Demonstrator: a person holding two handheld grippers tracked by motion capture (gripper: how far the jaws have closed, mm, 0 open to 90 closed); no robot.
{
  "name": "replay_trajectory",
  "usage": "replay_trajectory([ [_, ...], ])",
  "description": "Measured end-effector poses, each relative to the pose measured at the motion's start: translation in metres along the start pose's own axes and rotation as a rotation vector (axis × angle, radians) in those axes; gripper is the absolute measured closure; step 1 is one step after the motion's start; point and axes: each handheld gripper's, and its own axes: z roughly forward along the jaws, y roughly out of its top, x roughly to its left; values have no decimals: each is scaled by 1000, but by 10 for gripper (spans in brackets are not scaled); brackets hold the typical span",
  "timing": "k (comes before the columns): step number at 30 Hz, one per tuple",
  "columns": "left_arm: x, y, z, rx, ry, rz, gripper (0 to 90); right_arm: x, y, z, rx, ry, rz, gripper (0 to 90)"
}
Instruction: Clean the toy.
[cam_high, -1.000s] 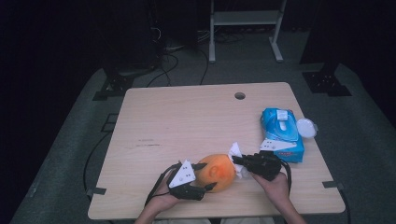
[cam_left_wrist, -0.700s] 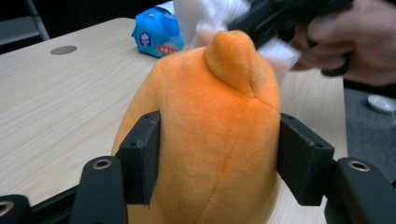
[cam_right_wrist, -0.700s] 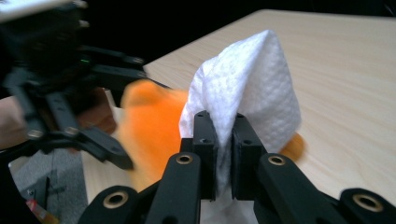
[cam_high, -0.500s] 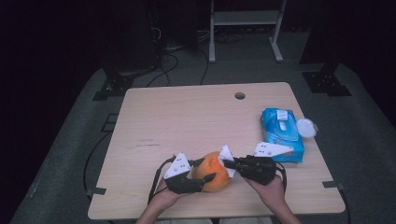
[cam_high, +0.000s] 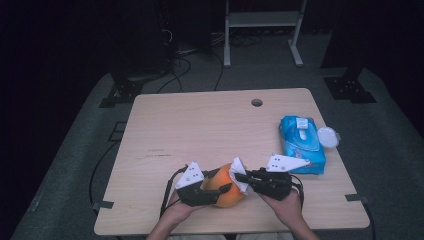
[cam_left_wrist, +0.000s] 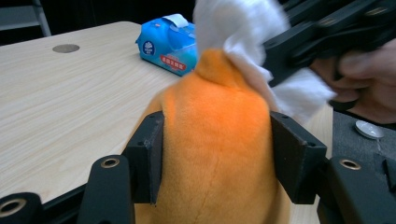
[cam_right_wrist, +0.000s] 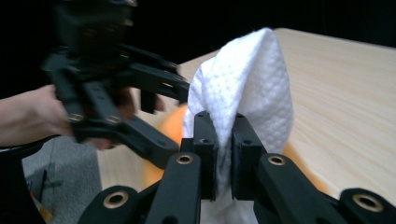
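Note:
An orange plush toy (cam_high: 227, 187) sits near the table's front edge, and my left gripper (cam_high: 220, 182) is shut on it. In the left gripper view the toy (cam_left_wrist: 217, 144) fills the gap between the two black pads. My right gripper (cam_high: 240, 177) is shut on a folded white wipe (cam_high: 238, 173) that presses against the toy's right side. The right gripper view has the wipe (cam_right_wrist: 245, 100) pinched between the jaws, with the orange toy (cam_right_wrist: 173, 126) behind it. In the left gripper view the wipe (cam_left_wrist: 243, 35) lies over the toy's top.
A blue pack of wet wipes (cam_high: 301, 142) lies at the table's right edge, with a round white lid (cam_high: 328, 136) beside it. The wooden table (cam_high: 200, 130) has a small hole (cam_high: 257, 102) near its far edge. Cables and stand legs are on the floor behind.
Both grippers and the toy have shifted a little left and closer together. The right gripper has brought the wipe onto the toy.

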Motion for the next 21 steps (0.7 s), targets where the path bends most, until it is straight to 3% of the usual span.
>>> replay_trajectory([
  [3,0,-1,1,12,11,8,425,-12,-8,0,26,-51,35,821],
  [5,-1,-1,5,20,16,15,429,-12,-9,-1,22,-50,52,821],
  [10,-9,-2,15,36,12,56,427,3,3,0,1,-36,-28,821],
  [15,-9,-4,19,41,18,60,424,-9,-6,1,23,-78,15,821],
  [19,-9,-4,20,38,13,70,414,7,0,5,47,-86,-68,821],
  [21,-6,-3,19,29,-4,64,357,2,-1,7,53,-73,-56,822],
])
